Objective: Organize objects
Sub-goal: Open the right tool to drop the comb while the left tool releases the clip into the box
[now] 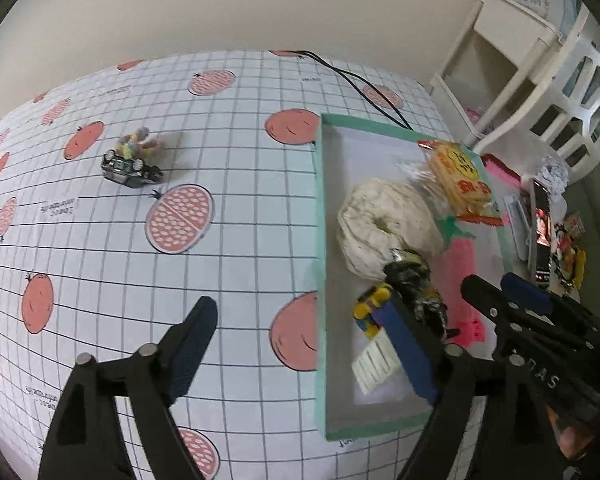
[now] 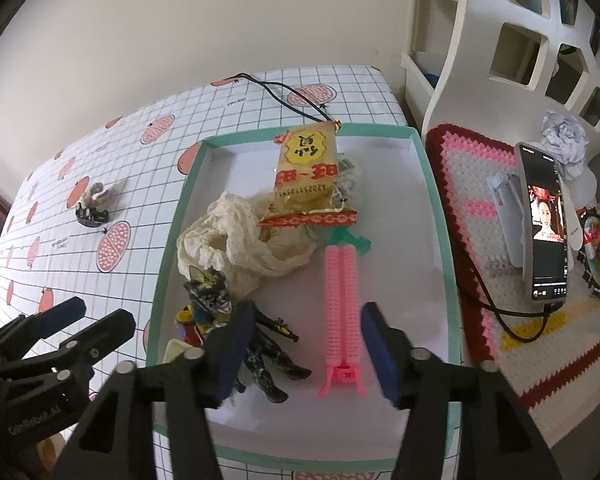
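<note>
**Desk:** Two grippers over one tray — what are the jaws doing?

**Photographer:** Both released, nothing between the pads. In the right wrist view the right gripper (image 2: 304,348) fills the bottom centre of the frame, jaws apart over the white floor of the tray (image 2: 440,208). The pink comb-like clip (image 2: 341,304) lies just inside its right finger, the dark toy figure (image 2: 236,320) against its left finger. The left gripper (image 1: 300,344), at the bottom of the left wrist view, stands wider, straddling the tray's near-left wall: one finger over the tablecloth (image 1: 100,240), the other over the tray.

**Desk:** And the job itself?

**Photographer:** Most of it looks done. Mid-frame, the tray already holds the cream cloth (image 2: 236,240) and, further back, the yellow snack packet (image 2: 306,172). The one stray piece is the small toy car (image 1: 130,168) with a colourful bundle on it, far off at the upper left of the left wrist view, well apart from the tray.

**Desk:** Best way to finish?

**Photographer:** My reading: lift the left gripper clear of the tray wall first, keep the jaws wide, come down over the car across its narrow sides, and close low on the body, not on the loose bundle.
</note>
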### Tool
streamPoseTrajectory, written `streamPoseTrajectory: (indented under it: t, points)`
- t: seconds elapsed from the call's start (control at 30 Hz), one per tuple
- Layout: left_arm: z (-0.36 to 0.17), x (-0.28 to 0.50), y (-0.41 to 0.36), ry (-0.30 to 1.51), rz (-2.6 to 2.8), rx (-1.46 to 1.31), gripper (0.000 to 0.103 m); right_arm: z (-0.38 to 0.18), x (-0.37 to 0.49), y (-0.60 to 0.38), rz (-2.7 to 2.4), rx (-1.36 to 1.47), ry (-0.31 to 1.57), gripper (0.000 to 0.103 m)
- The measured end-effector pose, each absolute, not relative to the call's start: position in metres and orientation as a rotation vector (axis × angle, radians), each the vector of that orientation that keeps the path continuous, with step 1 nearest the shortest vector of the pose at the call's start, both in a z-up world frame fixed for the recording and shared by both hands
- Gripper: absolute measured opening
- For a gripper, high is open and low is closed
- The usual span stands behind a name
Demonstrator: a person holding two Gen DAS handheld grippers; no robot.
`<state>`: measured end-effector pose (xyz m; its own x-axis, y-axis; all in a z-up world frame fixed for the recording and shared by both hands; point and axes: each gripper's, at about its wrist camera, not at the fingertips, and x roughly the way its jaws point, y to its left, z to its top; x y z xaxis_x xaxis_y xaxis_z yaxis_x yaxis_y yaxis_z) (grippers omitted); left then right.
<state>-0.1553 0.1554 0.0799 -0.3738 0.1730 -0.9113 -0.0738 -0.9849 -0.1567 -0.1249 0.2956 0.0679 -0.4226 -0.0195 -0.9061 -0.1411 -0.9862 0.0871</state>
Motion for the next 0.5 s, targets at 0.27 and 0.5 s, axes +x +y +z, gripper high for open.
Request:
streamPoseTrajectory:
  t: [0.27,0.5]
  points:
    - [0.081,-0.158,0.140,-0.180,2.540,-1.652,0.098,0.069,-0.127,0.291,2.592,-1.638,0.212,0.074]
    - [0.083,-0.160,0.130,-0.213,2.574,-1.642,0.103,0.067,-0.129,0.291,2.593,-1.636,0.207,0.100]
